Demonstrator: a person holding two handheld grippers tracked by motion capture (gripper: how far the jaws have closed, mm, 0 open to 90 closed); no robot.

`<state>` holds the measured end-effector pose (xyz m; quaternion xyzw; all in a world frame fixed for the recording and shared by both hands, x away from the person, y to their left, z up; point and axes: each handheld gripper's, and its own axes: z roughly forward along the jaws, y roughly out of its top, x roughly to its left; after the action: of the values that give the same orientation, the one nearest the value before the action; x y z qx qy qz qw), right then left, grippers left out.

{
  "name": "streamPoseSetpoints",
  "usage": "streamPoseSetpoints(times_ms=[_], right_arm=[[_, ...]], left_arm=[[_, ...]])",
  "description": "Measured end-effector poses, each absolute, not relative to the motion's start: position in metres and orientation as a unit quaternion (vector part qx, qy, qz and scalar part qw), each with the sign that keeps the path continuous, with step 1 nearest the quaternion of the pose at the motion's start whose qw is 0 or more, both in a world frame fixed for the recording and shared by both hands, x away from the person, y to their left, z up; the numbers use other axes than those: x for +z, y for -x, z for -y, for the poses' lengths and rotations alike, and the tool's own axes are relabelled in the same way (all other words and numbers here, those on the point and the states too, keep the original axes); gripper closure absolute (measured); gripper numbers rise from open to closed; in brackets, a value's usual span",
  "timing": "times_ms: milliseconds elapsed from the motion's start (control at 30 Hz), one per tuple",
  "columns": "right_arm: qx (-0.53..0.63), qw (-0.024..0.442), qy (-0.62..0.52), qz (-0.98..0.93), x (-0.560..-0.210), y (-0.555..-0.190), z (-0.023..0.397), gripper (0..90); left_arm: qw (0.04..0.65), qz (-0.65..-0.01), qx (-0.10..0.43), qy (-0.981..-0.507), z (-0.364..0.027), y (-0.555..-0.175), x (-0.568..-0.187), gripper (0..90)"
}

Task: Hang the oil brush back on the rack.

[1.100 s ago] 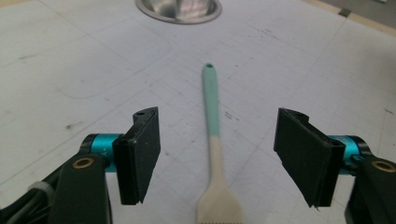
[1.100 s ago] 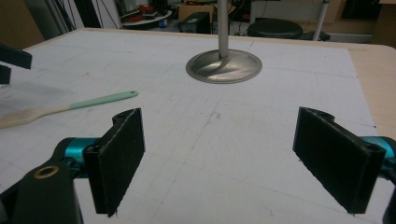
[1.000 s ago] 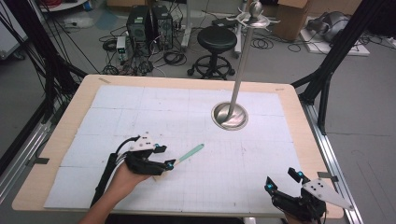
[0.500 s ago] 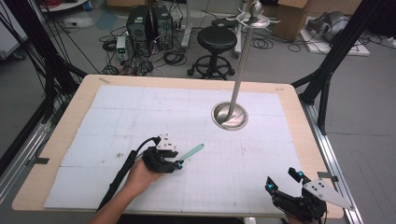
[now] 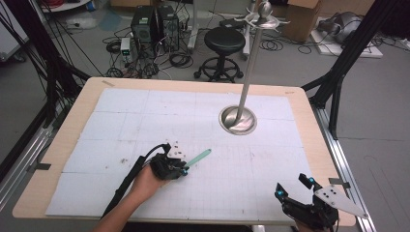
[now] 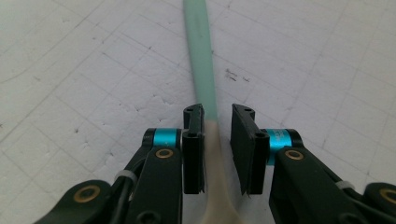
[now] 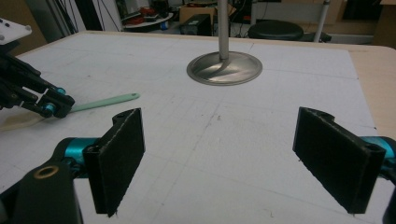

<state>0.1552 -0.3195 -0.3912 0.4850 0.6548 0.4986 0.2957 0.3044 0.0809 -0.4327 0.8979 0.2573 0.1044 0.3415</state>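
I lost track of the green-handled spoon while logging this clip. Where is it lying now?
In the high view the spoon lies on the white mat, left of centre, between the jaws of the left tool, nearer the person than the metal stand's base.

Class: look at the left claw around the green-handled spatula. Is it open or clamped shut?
Open: the left claw straddles the spatula, having just been closing, but a gap shows beside the handle on one side.

Black tools (image 6: 217, 121), teal collars, brass screws, black cables.
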Motion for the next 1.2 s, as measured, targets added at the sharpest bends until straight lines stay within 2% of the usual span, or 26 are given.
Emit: streamPoseSetpoints(times_ms=[167, 833, 1200], right_arm=[[0.499, 0.296, -0.484, -0.655, -0.391, -0.155, 0.320, 15.2], [0.502, 0.296, -0.486, -0.651, -0.391, -0.154, 0.322, 15.2], [0.509, 0.287, -0.472, -0.661, -0.392, -0.155, 0.320, 15.2]], left_arm=[[0.344, -0.266, 0.099, -0.895, -0.081, -0.306, -0.433, 80.6], [0.360, -0.282, 0.081, -0.886, -0.085, -0.309, -0.433, 82.2], [0.434, -0.260, 0.061, -0.860, -0.098, -0.299, -0.413, 82.1]])
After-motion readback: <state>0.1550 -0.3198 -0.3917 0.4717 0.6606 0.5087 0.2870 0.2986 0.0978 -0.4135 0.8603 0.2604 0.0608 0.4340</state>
